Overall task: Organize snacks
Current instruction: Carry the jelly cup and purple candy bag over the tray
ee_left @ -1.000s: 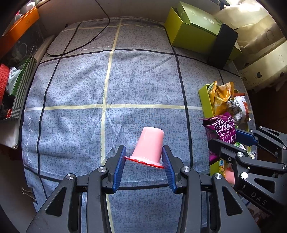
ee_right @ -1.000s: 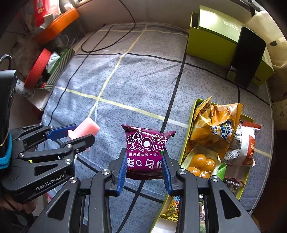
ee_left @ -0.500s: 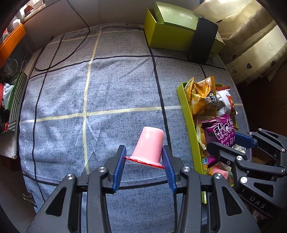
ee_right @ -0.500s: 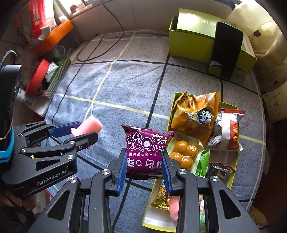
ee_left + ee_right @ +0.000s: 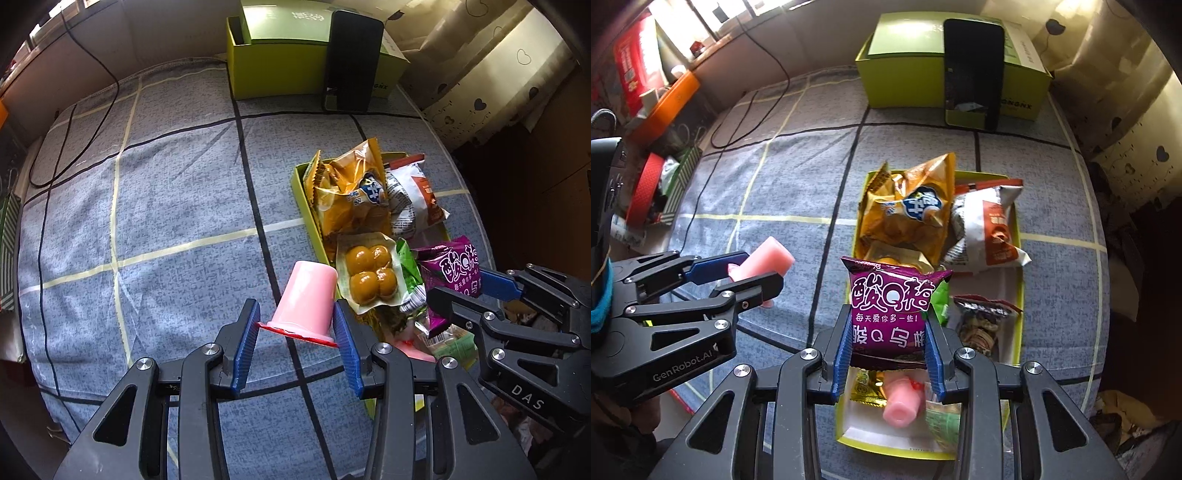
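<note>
Pink jelly cup (image 5: pixel 308 297) pinched by its red-rimmed mouth between the blue pads of the left gripper (image 5: pixel 298 334), base tilted up and away, hanging over the grey checked cloth (image 5: pixel 166 221) just beside the long left wall of the green tray (image 5: pixel 308 218). Purple candy packet (image 5: pixel 892 314) clamped at its lower half between the fingers of the right gripper (image 5: pixel 888 354), upright, print facing the camera, held above the near half of the tray. In the tray: an orange crisp bag (image 5: pixel 908 210) and a white-and-red bag (image 5: pixel 990 229) at the far end, a clear pack of yellow balls (image 5: pixel 369 273) along the left wall, a dark wrapped snack (image 5: pixel 982 325) by the right wall, a second pink cup (image 5: pixel 901 406) lying at the near end. At the cloth's far edge, a lime box (image 5: pixel 908 81) with a black phone (image 5: pixel 973 70) leaning against its front. Black cable (image 5: pixel 92 99) trailing over the far left corner.
</note>
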`<move>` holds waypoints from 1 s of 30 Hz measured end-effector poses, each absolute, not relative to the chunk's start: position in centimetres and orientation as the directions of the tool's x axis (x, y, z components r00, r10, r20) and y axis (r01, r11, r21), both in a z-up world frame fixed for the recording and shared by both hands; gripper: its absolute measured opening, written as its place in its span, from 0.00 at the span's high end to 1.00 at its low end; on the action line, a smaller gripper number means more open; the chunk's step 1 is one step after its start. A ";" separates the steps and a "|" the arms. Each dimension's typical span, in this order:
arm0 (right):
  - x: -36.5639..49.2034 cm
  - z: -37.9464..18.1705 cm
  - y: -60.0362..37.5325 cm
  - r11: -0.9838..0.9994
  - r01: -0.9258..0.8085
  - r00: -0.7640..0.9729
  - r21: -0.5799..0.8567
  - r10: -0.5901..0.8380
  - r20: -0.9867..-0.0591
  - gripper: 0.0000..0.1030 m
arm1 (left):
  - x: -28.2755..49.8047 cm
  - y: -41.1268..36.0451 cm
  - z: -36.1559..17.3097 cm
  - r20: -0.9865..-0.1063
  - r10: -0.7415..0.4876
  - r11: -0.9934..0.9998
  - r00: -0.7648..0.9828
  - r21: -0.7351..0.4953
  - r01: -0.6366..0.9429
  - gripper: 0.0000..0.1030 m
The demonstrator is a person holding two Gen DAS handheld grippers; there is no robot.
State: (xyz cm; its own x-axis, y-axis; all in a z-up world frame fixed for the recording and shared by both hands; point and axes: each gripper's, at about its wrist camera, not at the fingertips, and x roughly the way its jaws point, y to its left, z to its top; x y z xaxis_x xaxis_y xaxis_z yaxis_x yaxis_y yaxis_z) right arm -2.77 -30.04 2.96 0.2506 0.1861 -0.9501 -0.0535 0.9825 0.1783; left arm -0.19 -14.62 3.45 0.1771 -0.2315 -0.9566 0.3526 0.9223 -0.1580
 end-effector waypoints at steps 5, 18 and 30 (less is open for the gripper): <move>-3.6 2.4 -32.6 0.985 0.008 0.244 0.174 0.167 -0.955 0.68 | -0.2 -16.3 3.3 -0.957 -0.243 0.908 0.160 -0.166 0.385 0.59; -4.3 0.4 -35.3 0.981 0.070 0.203 0.184 0.166 -0.965 0.68 | -0.2 -18.2 2.6 -0.961 -0.247 0.892 0.125 -0.175 0.417 0.59; -2.8 -0.5 -35.6 0.974 0.081 0.197 0.213 0.194 -0.961 0.66 | -0.3 -19.3 1.8 -0.963 -0.257 0.876 0.087 -0.194 0.441 0.59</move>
State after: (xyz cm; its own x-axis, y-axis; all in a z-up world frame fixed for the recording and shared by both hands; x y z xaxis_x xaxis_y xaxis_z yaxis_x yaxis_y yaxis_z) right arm -2.83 -35.61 -0.45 0.1965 0.1941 -0.9611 0.0810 0.9736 0.2132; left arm -0.29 -19.27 1.80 0.0873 -0.2568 -0.9625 0.4407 0.8765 -0.1939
